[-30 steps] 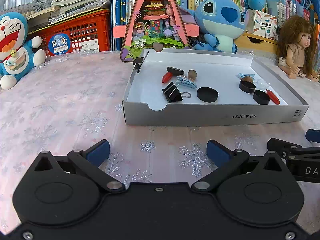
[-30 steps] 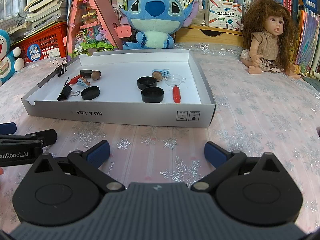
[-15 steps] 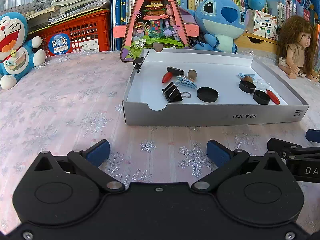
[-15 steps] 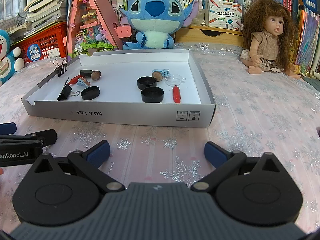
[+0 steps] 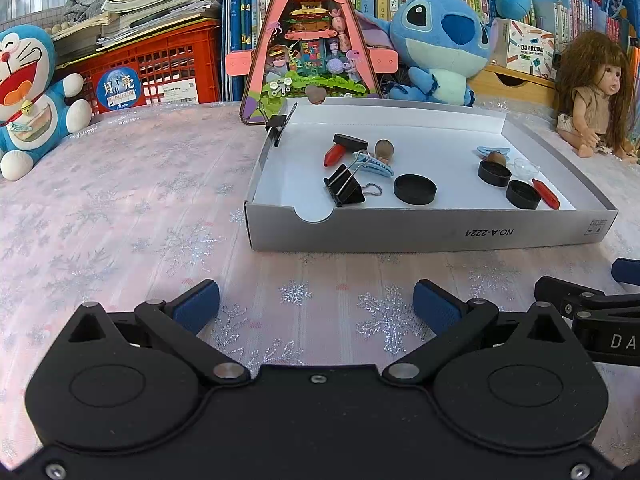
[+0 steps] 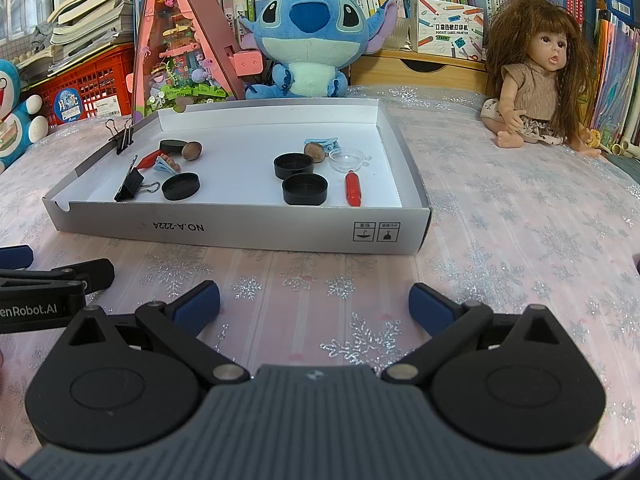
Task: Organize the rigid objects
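A shallow grey cardboard tray (image 5: 420, 236) (image 6: 240, 232) lies on the table ahead of both grippers. Inside it are a black binder clip (image 5: 346, 188) (image 6: 130, 186), black round lids (image 5: 415, 189) (image 6: 305, 189), red pieces (image 5: 545, 193) (image 6: 353, 189), brown nuts (image 5: 384, 148) (image 6: 192, 150), blue hair clips (image 5: 374, 164) (image 6: 322, 143) and a clear lid (image 6: 347, 159). Another binder clip (image 5: 278, 126) (image 6: 122, 132) grips the tray's left wall. My left gripper (image 5: 316, 304) is open and empty before the tray. My right gripper (image 6: 314, 304) is open and empty beside it.
A pink triangular toy house (image 5: 310, 40), a Stitch plush (image 6: 310, 32), a Doraemon plush (image 5: 28, 96), a doll (image 6: 536, 80), a red crate (image 5: 160, 72) and bookshelves line the back. The table has a pink snowflake cloth (image 5: 120, 220).
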